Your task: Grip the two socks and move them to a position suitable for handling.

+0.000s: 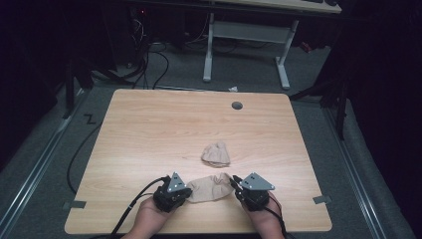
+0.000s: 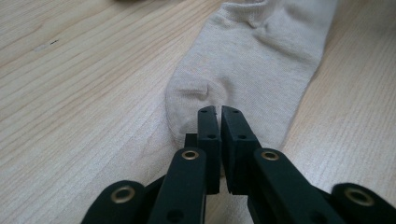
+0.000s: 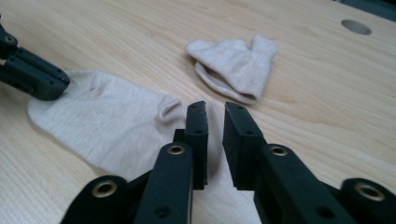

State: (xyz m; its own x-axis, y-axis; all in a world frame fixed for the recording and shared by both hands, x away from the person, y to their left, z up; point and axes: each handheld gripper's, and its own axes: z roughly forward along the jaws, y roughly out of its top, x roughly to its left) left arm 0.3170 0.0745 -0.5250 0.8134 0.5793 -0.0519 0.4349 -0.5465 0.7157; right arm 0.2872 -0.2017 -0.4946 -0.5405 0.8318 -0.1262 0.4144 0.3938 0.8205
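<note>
A flat beige sock [image 1: 211,188] lies near the table's front edge, between my two grippers. My left gripper [image 1: 188,192] stands at its toe end, and in the left gripper view [image 2: 219,111] the jaws are all but together on the toe edge of that sock [image 2: 261,60], which wrinkles just ahead of them. My right gripper [image 1: 235,183] is at the cuff end. Its jaws [image 3: 215,106] stand slightly apart over the sock [image 3: 112,121] without pressing on it. The left gripper [image 3: 63,84] rests on the sock's far end there.
A second beige sock [image 1: 216,154], folded into a small bundle [image 3: 233,65], lies just beyond the flat one. The wooden table [image 1: 149,129] has a grey cable hole [image 1: 237,105] near its back edge. A white desk frame stands on the carpet behind.
</note>
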